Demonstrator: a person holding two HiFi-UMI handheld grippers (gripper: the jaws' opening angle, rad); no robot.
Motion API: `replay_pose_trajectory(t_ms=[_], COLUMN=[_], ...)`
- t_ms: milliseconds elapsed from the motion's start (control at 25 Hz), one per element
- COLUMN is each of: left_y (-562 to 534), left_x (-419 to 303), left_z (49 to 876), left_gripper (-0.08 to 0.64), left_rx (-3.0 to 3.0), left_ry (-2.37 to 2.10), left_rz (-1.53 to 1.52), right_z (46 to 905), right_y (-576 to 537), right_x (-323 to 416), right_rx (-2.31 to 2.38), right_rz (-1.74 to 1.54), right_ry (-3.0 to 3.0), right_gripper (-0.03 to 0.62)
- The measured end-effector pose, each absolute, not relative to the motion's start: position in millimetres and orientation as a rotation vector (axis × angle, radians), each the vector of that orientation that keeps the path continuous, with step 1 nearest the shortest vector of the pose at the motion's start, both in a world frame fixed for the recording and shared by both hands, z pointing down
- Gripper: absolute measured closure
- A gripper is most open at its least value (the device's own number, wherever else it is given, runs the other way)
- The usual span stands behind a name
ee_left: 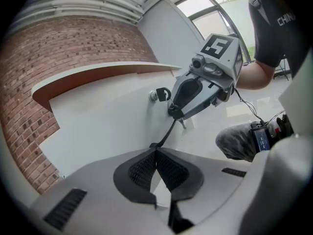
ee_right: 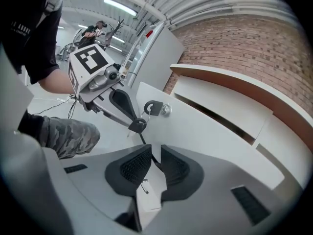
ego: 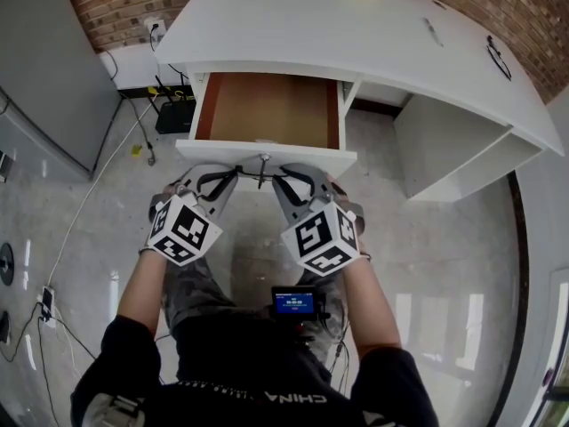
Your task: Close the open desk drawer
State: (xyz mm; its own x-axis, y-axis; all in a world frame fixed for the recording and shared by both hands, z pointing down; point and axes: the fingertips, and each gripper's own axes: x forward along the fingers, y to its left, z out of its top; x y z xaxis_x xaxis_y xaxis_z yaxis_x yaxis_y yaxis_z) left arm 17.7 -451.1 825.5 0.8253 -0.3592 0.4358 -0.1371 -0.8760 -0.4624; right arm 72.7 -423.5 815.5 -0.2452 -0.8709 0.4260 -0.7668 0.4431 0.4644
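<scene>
The open drawer, white-fronted with a brown wooden inside, juts out of the white curved table toward the person. A small metal lock with a black-headed key sits mid-panel. The left hand-held gripper lies just left of that lock and the right hand-held gripper just right of it. Both tips are at the front panel and look about equally near.

The panel's long axis runs side to side across the person, so the closing push would likely go straight away from them, toward the table. The left one's ribbed black pads meet at their tips, holding nothing. The right one's pads stand narrowly apart, only panel showing between. The panel looks smooth, flat and glossy.
</scene>
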Motion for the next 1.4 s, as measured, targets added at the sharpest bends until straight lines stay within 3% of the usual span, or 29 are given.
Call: replay_pose_trajectory(t_ms=[520,600,1400], left_y=[-463,-462,-500], left_x=[22,23,47], left_z=[805,805,807], left_gripper=[0.548,0.548,0.548], left_rx=[-2.585,-2.559,-2.566], left_ry=[0.344,0.319,0.394], left_rz=[-0.654,-0.667,-0.689], right_z=[797,801,802], right_y=[-432,-432,-474], right_x=[79,79,106], right_rx=[1.312,1.298,1.356], right_rz=[-0.349,-0.385,-0.371], right_ry=[-2.009,-1.971,-1.974], right_gripper=[0.525,0.495,0.505])
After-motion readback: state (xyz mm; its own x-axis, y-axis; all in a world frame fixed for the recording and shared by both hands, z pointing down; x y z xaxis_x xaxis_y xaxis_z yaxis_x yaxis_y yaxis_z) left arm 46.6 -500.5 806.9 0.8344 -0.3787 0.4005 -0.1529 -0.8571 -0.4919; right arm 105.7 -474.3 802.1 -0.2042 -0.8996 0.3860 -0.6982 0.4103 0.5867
